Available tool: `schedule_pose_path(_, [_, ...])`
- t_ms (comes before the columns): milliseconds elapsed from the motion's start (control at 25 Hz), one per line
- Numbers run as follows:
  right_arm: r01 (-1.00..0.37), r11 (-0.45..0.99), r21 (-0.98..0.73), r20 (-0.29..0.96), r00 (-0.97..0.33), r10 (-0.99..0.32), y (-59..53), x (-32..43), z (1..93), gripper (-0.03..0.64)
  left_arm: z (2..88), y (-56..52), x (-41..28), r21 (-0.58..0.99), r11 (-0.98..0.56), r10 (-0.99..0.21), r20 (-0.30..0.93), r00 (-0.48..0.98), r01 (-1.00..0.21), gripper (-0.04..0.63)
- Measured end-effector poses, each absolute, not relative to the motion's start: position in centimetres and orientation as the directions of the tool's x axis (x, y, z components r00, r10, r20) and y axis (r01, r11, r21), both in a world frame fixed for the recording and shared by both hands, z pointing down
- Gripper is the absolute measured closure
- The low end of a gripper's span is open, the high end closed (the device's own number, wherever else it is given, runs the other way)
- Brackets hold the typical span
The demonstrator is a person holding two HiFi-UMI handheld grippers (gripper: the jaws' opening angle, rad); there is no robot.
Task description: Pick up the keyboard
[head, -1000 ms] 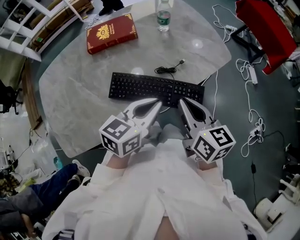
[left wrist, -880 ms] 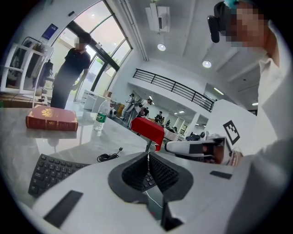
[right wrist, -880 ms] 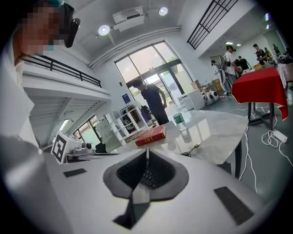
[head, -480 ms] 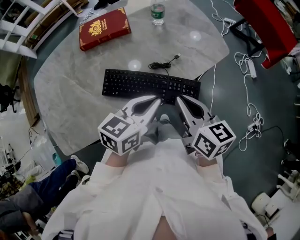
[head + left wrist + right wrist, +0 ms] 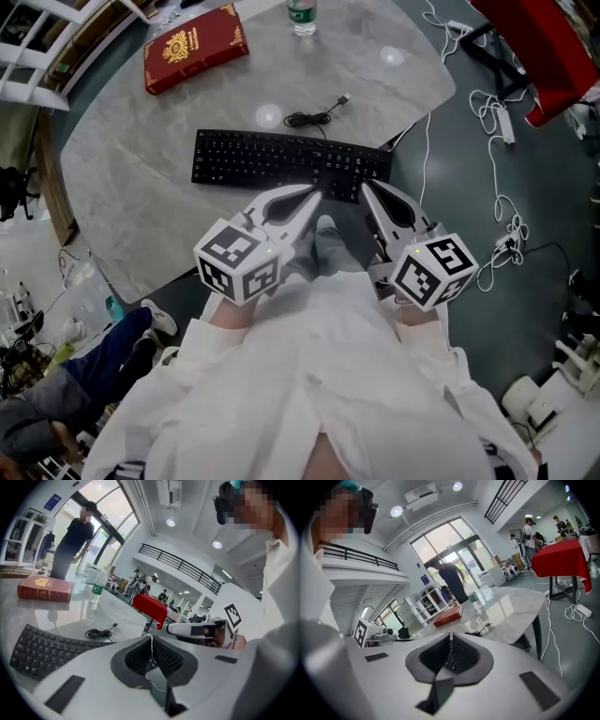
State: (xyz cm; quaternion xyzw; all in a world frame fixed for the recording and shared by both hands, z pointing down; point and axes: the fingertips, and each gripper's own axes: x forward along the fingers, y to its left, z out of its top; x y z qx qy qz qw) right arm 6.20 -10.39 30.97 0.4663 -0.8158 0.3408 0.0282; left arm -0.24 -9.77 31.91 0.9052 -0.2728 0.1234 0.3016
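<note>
A black keyboard [image 5: 281, 161] lies flat on the grey marble table [image 5: 141, 187], its coiled cable [image 5: 314, 115] behind it. Both grippers come in from the near side. My left gripper [image 5: 319, 191] is shut and empty, its tip at the near edge of the keyboard's right half. My right gripper [image 5: 366, 186] is also shut and empty, its tip above the right end of the keyboard. In the left gripper view the keys [image 5: 42, 648] spread to the left of the shut left gripper [image 5: 151, 637]. The right gripper [image 5: 450, 637] looks along the keys [image 5: 451, 660] in its own view.
A red book [image 5: 195, 47] and a water bottle [image 5: 302, 16] stand at the table's far side. A red-covered table [image 5: 553, 47] and loose cables [image 5: 502, 141] on the floor are to the right. White shelving [image 5: 37, 47] is at far left. A person [image 5: 70, 541] stands beyond the table.
Both grippers have moved forward and slightly down toward the keyboard's near edge. Their jaws stay shut. The keyboard has not moved on the table.
</note>
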Motion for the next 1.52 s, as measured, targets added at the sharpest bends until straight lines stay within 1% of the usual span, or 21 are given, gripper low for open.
schedule_pose_path(200, [-0.781,0.313,-0.541,0.383,-0.56,-0.734,-10.2,7.4,32.4,0.58,32.8,-9.7,0.3,0.494,-0.661,-0.403,0.401,0.823,-0.565,0.577])
schedule_pose_path(560, [-0.777,0.289,-0.559,0.456,-0.579,-0.676,-9.7,8.5,36.3,0.58,34.8,-10.3,0.8,0.509,-0.647,-0.381,0.43,0.819,-0.568,0.577])
schedule_pose_path(1080, [-0.806,0.18,-0.564,0.513,-0.513,-0.688,-9.9,11.9,40.8,0.566,39.0,-10.3,2.1,0.56,-0.601,-0.338,0.468,0.817,-0.57,0.577])
schedule_pose_path(1120, [-0.809,0.173,-0.562,0.52,-0.508,-0.687,-9.9,12.2,41.2,0.555,39.3,-10.3,2.1,0.563,-0.597,-0.336,0.47,0.816,-0.571,0.575])
schedule_pose_path(1200, [-0.812,0.164,-0.561,0.534,-0.506,-0.677,-9.8,12.4,42.1,0.491,39.8,-10.1,2.1,0.571,-0.588,-0.332,0.476,0.815,-0.573,0.575])
schedule_pose_path(1360, [-0.816,0.138,-0.561,0.556,-0.495,-0.668,-9.6,12.9,43.6,0.449,40.9,-9.6,1.9,0.586,-0.565,-0.327,0.488,0.81,-0.581,0.575])
schedule_pose_path(1440, [-0.816,0.114,-0.566,0.562,-0.484,-0.67,-9.6,13.1,44.3,0.382,41.3,-9.5,1.7,0.591,-0.555,-0.326,0.493,0.807,-0.585,0.575])
schedule_pose_path(1520, [-0.807,0.092,-0.583,0.568,-0.485,-0.664,-9.5,13.1,45.1,0.362,41.7,-9.2,1.5,0.597,-0.546,-0.324,0.497,0.805,-0.588,0.575])
